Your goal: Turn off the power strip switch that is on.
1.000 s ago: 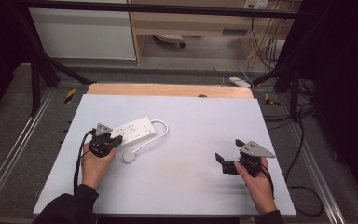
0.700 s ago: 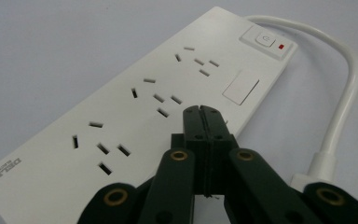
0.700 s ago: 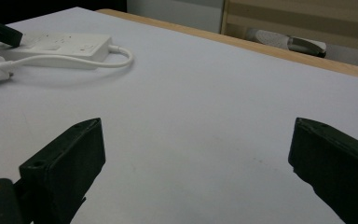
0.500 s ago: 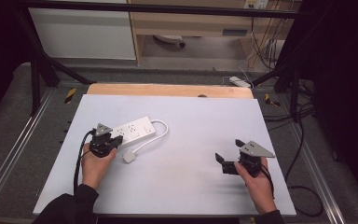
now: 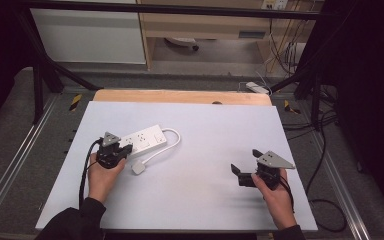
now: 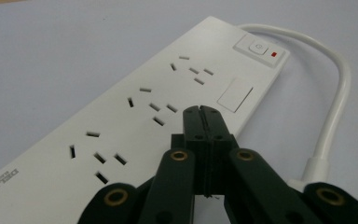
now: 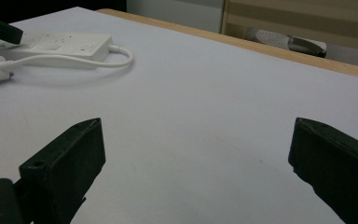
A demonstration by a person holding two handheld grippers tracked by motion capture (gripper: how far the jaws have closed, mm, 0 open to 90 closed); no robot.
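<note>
White tabletop [image 5: 200,130] bears the power strip [image 5: 142,141] just beyond the closed left tongs [image 5: 122,150]; right tongs [image 5: 237,175] gape wide, well apart.

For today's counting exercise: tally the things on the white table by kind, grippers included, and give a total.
Power strip: 1
Plug on its cord: 1
Grippers: 2, left gripper, right gripper
Total: 4

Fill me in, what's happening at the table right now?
A person holds a gripper in each hand over a white table. The left gripper, jaws shut with nothing between them, sits over the near end of a white power strip whose cord loops round to its plug. The right gripper waits open, well off to the side over bare table.
</note>
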